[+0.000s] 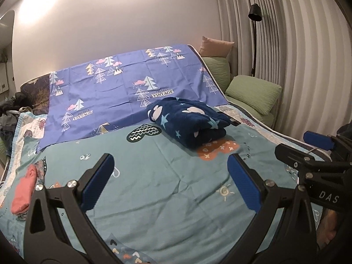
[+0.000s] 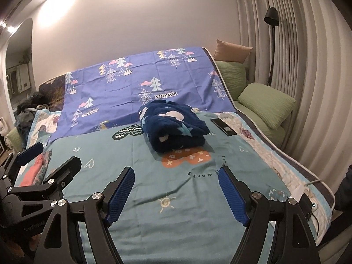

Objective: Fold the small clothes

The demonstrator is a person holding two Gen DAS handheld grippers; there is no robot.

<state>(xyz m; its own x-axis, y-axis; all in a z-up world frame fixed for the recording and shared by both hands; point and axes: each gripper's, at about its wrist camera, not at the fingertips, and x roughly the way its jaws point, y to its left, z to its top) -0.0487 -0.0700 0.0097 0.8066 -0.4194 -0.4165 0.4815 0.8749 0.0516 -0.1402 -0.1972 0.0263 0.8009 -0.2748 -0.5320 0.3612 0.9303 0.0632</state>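
Note:
A folded navy fleece garment [image 1: 189, 123] with white clouds and pale stars lies on the teal bedsheet [image 1: 154, 187], ahead of both grippers. It also shows in the right wrist view [image 2: 173, 127]. My left gripper [image 1: 170, 169] is open and empty, hovering over the sheet short of the garment. My right gripper [image 2: 176, 182] is open and empty, also short of the garment. The right gripper shows at the right edge of the left wrist view [image 1: 308, 147], the left gripper at the left edge of the right wrist view [image 2: 50, 156].
A pink garment on a small folded stack [image 1: 24, 193] lies at the sheet's left edge. A purple tree-print sheet [image 1: 123, 83] covers the far bed. A black phone [image 2: 223, 126] lies right of the navy garment. Green pillows [image 2: 264, 103], a floor lamp [image 2: 271, 44] and curtains stand right.

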